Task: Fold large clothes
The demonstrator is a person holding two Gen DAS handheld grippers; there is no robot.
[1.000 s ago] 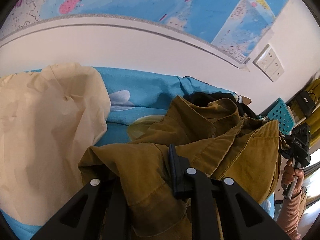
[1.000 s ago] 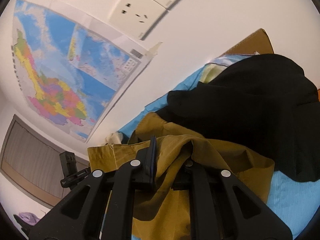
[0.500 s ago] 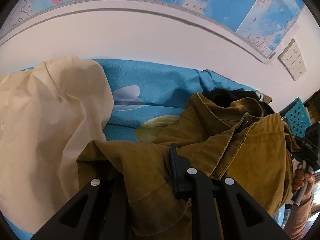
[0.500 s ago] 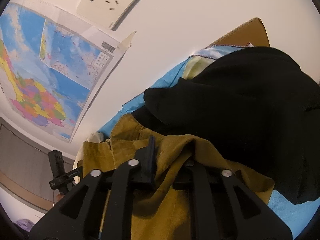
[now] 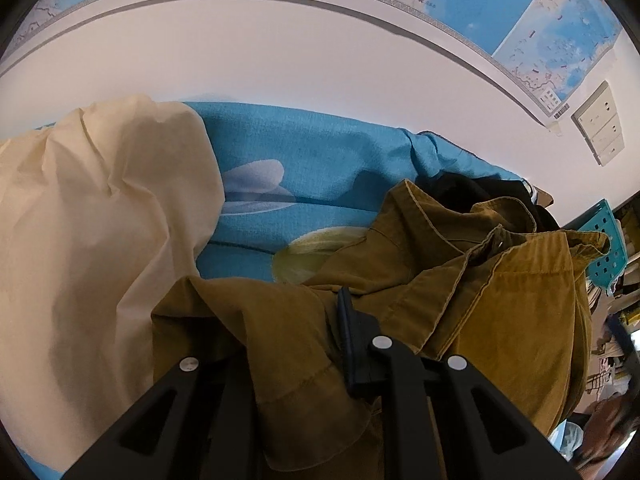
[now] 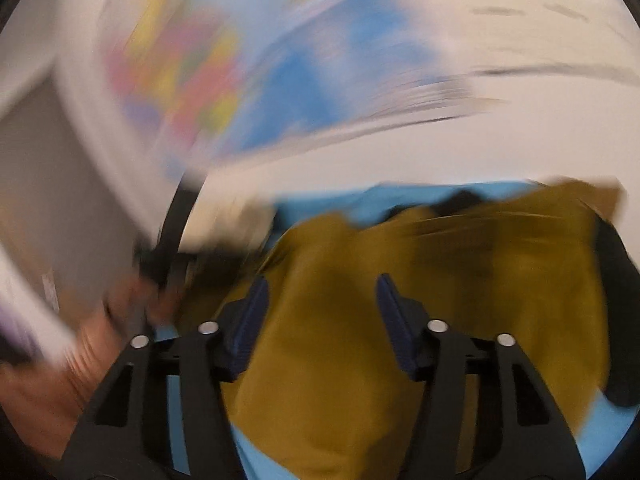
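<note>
Matt mustard corduroy shirt (image 5: 500, 312), smooth cream cloth (image 5: 92, 240), woven blue sheet (image 5: 320, 168)

shirt (image 5: 500, 320) on bedsheet (image 5: 320, 152) | cloth (image 5: 100, 220) left (touching) | map (image 5: 560, 20) behind

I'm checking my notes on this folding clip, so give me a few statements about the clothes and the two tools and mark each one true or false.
1. The left tool is closed on the mustard-brown garment. True.
2. The right tool is clamped tight on the garment. False: its pads stand apart and are opening, with the cloth lying loose between them.
3. A cream cloth lies on the blue sheet beside the garment. True.
4. A red towel lies behind the garment. False: the item behind it is a black garment.
5. A map hangs on the wall. True.
</note>
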